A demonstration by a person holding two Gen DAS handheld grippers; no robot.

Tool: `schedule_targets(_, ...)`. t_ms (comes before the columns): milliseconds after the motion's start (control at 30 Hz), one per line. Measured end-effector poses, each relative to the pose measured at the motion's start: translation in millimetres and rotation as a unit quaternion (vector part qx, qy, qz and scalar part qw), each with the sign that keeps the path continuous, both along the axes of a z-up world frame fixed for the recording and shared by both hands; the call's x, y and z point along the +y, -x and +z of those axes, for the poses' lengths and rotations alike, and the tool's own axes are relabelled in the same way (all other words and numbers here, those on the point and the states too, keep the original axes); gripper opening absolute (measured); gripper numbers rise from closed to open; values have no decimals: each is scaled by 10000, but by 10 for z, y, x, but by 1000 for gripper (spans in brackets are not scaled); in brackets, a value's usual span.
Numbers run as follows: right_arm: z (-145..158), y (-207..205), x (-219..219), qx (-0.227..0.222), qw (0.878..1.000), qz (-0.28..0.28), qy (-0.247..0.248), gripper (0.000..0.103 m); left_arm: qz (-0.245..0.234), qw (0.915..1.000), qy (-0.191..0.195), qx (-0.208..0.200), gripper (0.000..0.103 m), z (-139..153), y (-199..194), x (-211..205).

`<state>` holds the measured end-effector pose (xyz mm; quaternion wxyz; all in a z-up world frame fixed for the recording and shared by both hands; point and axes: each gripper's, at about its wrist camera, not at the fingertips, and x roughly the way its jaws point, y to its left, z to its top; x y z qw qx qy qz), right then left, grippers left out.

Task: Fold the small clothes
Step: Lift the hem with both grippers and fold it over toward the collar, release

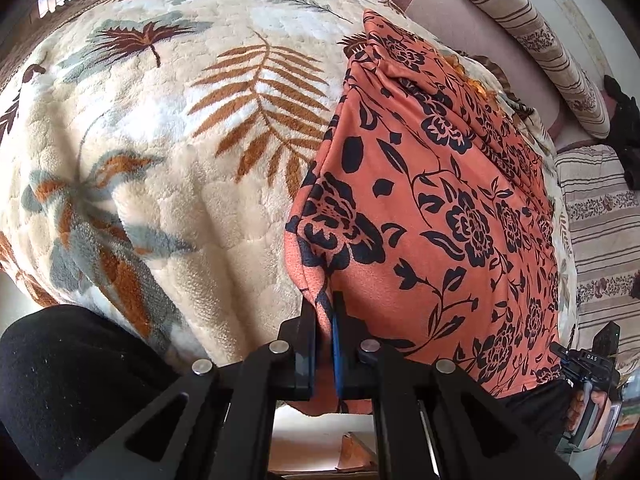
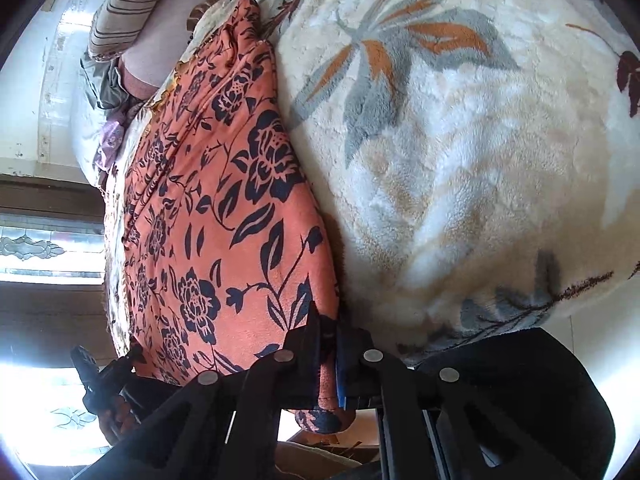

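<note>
A cream fleece blanket (image 1: 160, 152) with grey and orange leaf prints covers the bed and fills most of both views. On it lies the orange garment (image 1: 432, 208) with black flowers, spread flat; in the left wrist view it runs from 6 o'clock up toward 1 o'clock, and in the right wrist view (image 2: 208, 208) from 6 o'clock up toward 11 o'clock. A striped bolster (image 1: 532, 44) sits beyond the blanket at 1 o'clock in the left view, with striped bedding (image 1: 604, 232) at 3 o'clock.

The left gripper (image 1: 325, 344) sits at 6 o'clock of its view, its fingers (image 1: 307, 344) pressed together on a near corner of the garment, with cloth pinched between them. The right gripper (image 2: 329, 356) sits at 6 o'clock of its own view, fingers (image 2: 308, 356) likewise clamped on the other near corner, a fold of cloth hanging below them. Each gripper shows at the edge of the other's view, the right one (image 1: 588, 364) at 4 o'clock, the left (image 2: 100, 376) at 8 o'clock.
</note>
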<state>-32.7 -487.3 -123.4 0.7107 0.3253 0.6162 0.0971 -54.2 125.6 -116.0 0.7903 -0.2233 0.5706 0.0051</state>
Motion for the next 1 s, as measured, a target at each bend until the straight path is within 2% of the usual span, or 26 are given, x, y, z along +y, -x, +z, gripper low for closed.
schedule_targets(100, 25, 6, 0, -42, 10000, -18, -43, 6, 1, 10000, -11, -73, 6, 57, 5, -2)
schedule_targets(267, 191, 12, -47, -296, 9969, -196, -701, 6, -50, 9983, -79, -573, 6, 340, 28, -12)
schedule_targets(433, 220, -37, -6, -350, 9938, -259, -1023, 6, -136, 9981, -217, -557, 6, 380, -63, -37)
schedule_targets(567, 337, -59, -2, -592, 9870, -388, -1443, 6, -210, 9953, -274, -900, 6, 563, -98, -72)
schedule_targets(700, 216, -122, -27, -516, 9835, -556, -1645, 6, -176, 9971, -313, -665, 6, 434, -230, -65)
schedule_targets(767, 164, -135, -30, -496, 9809, -635, -1768, 6, -202, 9969, -300, -705, 6, 453, -252, -57)
schedule_targets(900, 234, -213, 4, -657, 9732, -672, -2100, 6, -348, 9943, -319, -961, 6, 674, -381, -94)
schedule_targets(1000, 342, -444, 14, -832, 9649, -719, -2385, 6, -547, 9906, -329, -1211, 6, 905, -683, -146)
